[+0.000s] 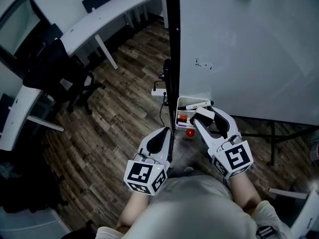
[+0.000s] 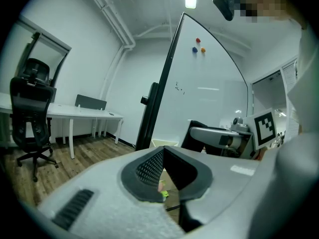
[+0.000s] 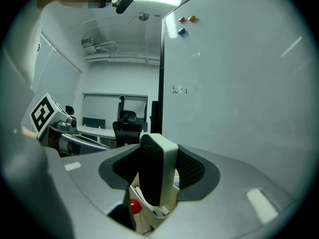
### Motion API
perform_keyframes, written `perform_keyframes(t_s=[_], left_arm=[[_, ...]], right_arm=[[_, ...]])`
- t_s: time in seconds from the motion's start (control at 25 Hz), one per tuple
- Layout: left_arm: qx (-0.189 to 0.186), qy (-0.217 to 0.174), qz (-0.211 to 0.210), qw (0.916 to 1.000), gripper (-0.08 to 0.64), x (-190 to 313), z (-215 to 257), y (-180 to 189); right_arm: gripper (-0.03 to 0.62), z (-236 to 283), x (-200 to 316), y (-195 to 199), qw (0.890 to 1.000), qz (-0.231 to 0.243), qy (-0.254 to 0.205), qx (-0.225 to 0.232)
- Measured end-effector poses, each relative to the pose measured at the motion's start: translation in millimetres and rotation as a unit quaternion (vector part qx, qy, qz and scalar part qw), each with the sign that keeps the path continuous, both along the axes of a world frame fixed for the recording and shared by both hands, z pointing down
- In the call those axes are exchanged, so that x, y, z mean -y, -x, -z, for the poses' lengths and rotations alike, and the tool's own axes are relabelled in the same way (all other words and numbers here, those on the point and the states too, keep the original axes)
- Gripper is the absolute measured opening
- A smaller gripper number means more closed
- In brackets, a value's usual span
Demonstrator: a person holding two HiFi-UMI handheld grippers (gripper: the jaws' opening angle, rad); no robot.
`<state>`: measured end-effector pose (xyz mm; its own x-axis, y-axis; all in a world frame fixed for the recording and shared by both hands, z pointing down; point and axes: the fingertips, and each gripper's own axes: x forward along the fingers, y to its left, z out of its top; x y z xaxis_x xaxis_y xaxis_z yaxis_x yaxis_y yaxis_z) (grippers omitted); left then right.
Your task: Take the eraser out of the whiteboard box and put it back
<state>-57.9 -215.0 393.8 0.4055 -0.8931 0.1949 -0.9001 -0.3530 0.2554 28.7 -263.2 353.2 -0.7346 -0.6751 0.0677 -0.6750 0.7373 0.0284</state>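
My right gripper (image 1: pixel 206 115) (image 3: pixel 158 159) is shut on the eraser (image 3: pixel 157 172), a white block with black felt that stands upright between the pads. It hovers just over the white whiteboard box (image 1: pixel 185 101), which hangs at the board's lower left corner. The box (image 3: pixel 149 214) shows below the eraser with markers and something red inside. To the left, beside the board's black frame, my left gripper (image 1: pixel 163 135) (image 2: pixel 163 154) has its tips together and holds nothing.
The whiteboard (image 1: pixel 249 49) fills the right side on a black stand (image 1: pixel 172 44). A red ball (image 1: pixel 190 132) and a power strip (image 1: pixel 158 91) lie on the wood floor. A black office chair (image 1: pixel 57 76) and a white desk (image 1: pixel 104 19) stand at left.
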Motion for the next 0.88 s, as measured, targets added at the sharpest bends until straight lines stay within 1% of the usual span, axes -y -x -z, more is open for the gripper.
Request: perform_keyframes(t_s=[0.2, 0.68, 0.88], left_arm=[[0.0, 0.002, 0.01, 1.0, 0.002, 3.2, -1.1, -0.4], [-0.002, 0.003, 0.017, 0.9998, 0.002, 9.1, -2.5, -8.4], [-0.001, 0.003, 0.019, 0.9998, 0.002, 12.2, -3.9, -10.8]], right_arm=[[0.216, -18.4, 4.2, -3.3, 1.0, 0.005, 0.028, -0.014], [0.216, -47.0, 9.2, -6.1, 0.998, 0.018, 0.053, -0.035], [0.216, -56.2, 10.8, -6.2, 0.997, 0.022, 0.064, -0.034]])
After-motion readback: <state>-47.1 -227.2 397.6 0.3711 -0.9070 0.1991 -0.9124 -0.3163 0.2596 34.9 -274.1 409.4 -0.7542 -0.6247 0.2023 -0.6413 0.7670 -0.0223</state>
